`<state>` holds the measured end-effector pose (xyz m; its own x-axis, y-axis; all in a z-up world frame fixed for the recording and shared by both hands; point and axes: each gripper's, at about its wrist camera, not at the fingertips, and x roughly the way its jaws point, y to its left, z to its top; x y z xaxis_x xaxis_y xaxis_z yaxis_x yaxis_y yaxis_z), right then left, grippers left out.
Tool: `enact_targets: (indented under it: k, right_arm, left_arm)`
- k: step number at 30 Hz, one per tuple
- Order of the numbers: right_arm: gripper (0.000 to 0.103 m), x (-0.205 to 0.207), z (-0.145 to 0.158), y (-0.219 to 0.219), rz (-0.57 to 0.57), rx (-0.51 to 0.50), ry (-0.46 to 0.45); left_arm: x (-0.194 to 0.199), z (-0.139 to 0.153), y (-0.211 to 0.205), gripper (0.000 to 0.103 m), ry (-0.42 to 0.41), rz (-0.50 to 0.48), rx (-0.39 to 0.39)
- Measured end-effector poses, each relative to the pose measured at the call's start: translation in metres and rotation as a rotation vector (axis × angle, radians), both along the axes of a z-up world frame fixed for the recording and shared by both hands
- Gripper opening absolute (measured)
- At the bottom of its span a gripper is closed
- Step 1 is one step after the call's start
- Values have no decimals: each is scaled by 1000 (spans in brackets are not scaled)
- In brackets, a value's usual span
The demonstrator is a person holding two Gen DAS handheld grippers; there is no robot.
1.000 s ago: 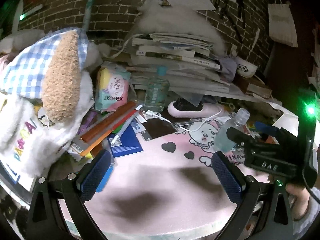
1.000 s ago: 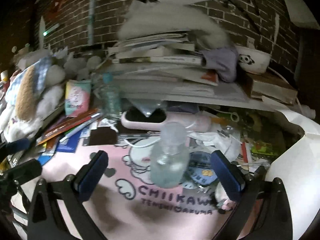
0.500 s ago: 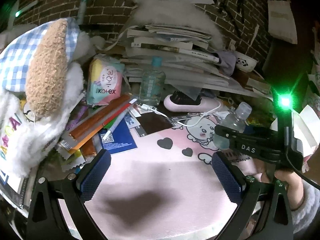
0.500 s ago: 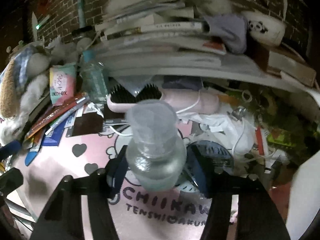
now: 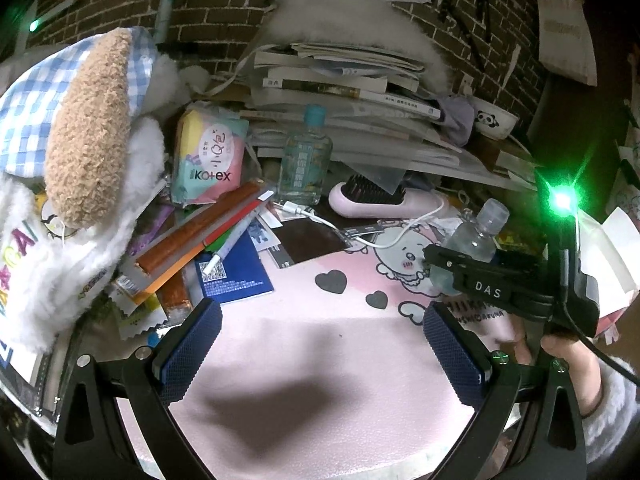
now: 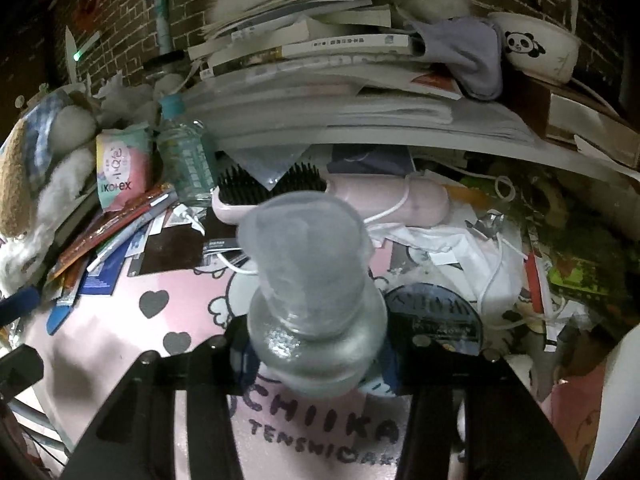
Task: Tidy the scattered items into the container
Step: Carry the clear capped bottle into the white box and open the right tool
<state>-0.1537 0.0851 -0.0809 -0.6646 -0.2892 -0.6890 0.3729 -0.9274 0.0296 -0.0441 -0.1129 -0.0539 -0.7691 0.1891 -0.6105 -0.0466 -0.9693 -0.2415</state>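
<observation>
**Right tongs gripping clear bottle, left tongs idling open**

Right tongs [image 6: 316,356] are clamping the small clear bottle [image 6: 312,288] at its body, cap tilting toward 12 o'clock, filling the centre of the right wrist view. Left tongs [image 5: 320,344] are sitting wide apart with nothing between the pads, hovering over the bare pink mat [image 5: 320,360] covering the table. From the left view the same bottle [image 5: 472,240] is showing at 3 o'clock, held in the right tool, a hand [image 5: 568,356] gripping its handle below. Farther out: pink hairbrush [image 5: 384,200] at 12 o'clock, teal-capped bottle [image 5: 306,160] standing just left of it, Kotex pack [image 5: 210,156] at 11, plush toy [image 5: 80,140] at 9. Book stack [image 5: 340,84] is piling up at the back against the brick wall. Can't tell which item is the container.
</observation>
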Motion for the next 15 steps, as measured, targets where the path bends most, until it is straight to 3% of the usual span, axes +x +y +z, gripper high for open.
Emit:
enact_targets:
  k: [8,15]
  right_arm:
    - [44,22,20,-2,19,10,68]
    - [44,54,62,8,61,-36,140]
  left_arm:
    - [4,0,3,101,-9,-7,2]
    - [13,7,10,101,1,-22,1]
